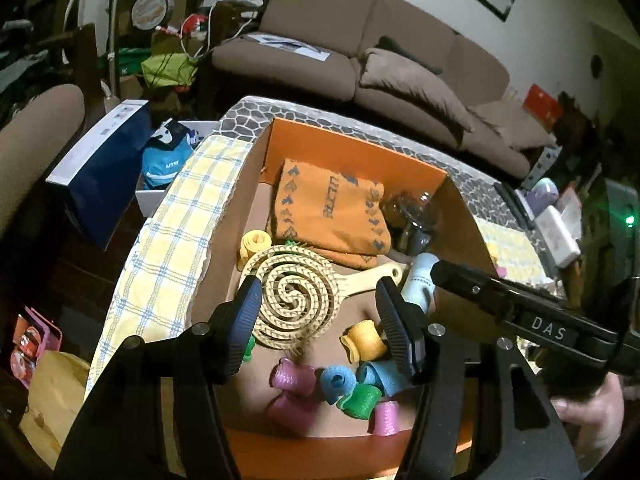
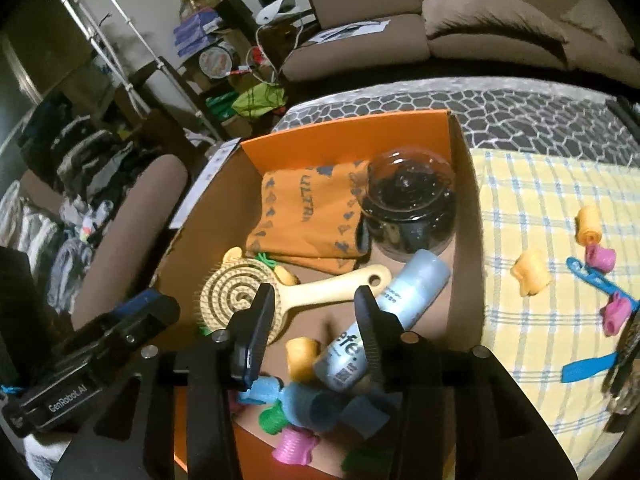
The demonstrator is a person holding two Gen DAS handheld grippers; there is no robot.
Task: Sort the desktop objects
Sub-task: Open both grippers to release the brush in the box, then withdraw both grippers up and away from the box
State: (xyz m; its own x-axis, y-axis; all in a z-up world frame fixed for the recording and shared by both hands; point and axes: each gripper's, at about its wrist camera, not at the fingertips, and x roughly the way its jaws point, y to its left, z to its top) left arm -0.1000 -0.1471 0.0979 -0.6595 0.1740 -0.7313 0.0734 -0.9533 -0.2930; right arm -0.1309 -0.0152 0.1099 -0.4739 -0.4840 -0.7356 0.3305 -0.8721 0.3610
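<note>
Mostly, I judge the sorting well along: brush (image 2: pixel 240 300), bottle (image 2: pixel 384 312) and many curlers (image 1: pixel 336 384) lie in the orange box (image 2: pixel 348 136). Left gripper (image 1: pixel 320 320) and right gripper (image 2: pixel 316 332) hover with jaws released, empty. Curlers (image 2: pixel 530 274) and clips (image 2: pixel 592 276) remain on the worktop's checked cloth (image 2: pixel 540 200).

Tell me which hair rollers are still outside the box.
Four rollers on the checked cloth right of the orange box: two yellow, two pink. The rest lie inside the box.
</note>
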